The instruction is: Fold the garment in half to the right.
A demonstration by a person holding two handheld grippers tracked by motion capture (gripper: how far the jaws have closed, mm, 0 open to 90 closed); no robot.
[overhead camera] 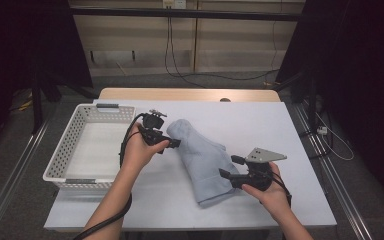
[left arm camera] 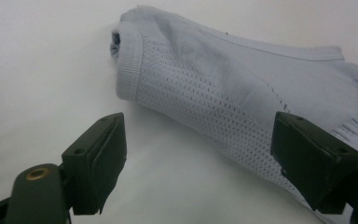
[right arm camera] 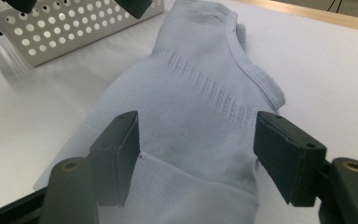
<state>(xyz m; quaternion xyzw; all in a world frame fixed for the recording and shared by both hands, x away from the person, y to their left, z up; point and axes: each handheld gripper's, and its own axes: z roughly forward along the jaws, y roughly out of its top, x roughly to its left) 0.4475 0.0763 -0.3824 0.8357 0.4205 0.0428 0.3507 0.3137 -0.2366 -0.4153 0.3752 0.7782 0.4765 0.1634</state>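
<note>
The pale blue garment (overhead camera: 202, 160) lies folded on the white tabletop (overhead camera: 260, 125) right of the perforated basket (overhead camera: 87, 145), with the left hand-held gripper (overhead camera: 172, 145) and the right hand-held gripper (overhead camera: 228, 167) both open, so each should pinch only a firm edge before lifting together.

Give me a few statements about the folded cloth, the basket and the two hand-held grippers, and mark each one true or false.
1. The light blue cloth lies on the white table. True.
2. The cloth is inside the white basket. False: it lies on the table, to the right of the basket.
3. The left hand-held gripper is open. True.
4. The right hand-held gripper is clamped shut on the cloth. False: its jaws stand apart above the cloth.
5. The basket is solid-walled. False: its walls are perforated.
</note>
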